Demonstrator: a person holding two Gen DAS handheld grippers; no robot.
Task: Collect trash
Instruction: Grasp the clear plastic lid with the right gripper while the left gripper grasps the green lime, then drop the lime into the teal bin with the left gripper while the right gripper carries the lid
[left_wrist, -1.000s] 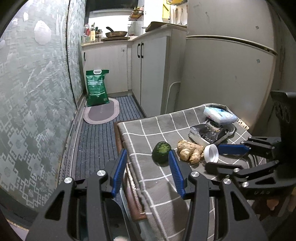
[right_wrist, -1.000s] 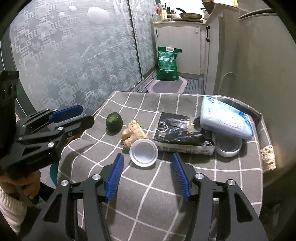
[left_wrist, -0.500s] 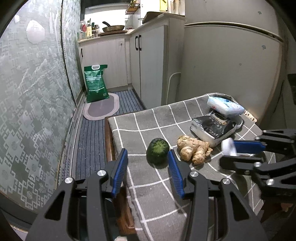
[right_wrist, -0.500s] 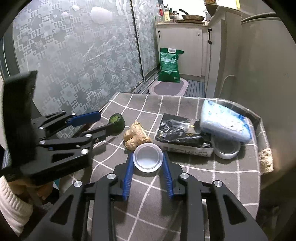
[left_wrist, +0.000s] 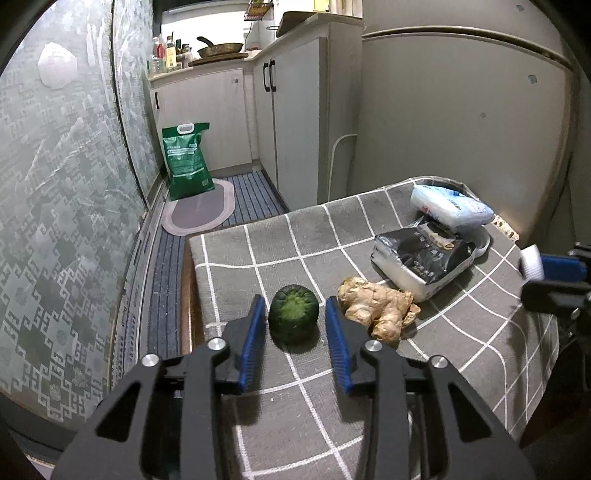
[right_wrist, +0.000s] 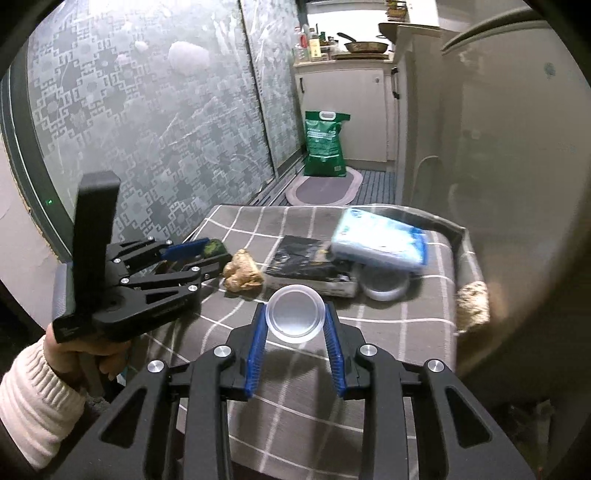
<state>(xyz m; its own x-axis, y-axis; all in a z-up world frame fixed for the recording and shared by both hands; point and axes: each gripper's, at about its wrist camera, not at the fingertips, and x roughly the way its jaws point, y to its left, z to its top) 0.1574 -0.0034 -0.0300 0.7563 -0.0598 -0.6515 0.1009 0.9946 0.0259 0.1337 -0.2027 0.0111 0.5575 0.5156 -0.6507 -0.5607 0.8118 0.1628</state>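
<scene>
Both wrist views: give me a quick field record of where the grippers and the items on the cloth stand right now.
left gripper: open, fingers on either side of the green fruit, not closed on it
right gripper: shut on the plastic lid, lifted off the cloth
ginger: on the cloth, right of the fruit
black packet: behind the ginger
blue-white pack: resting on the black packet
white dish: partly under the pack
</scene>
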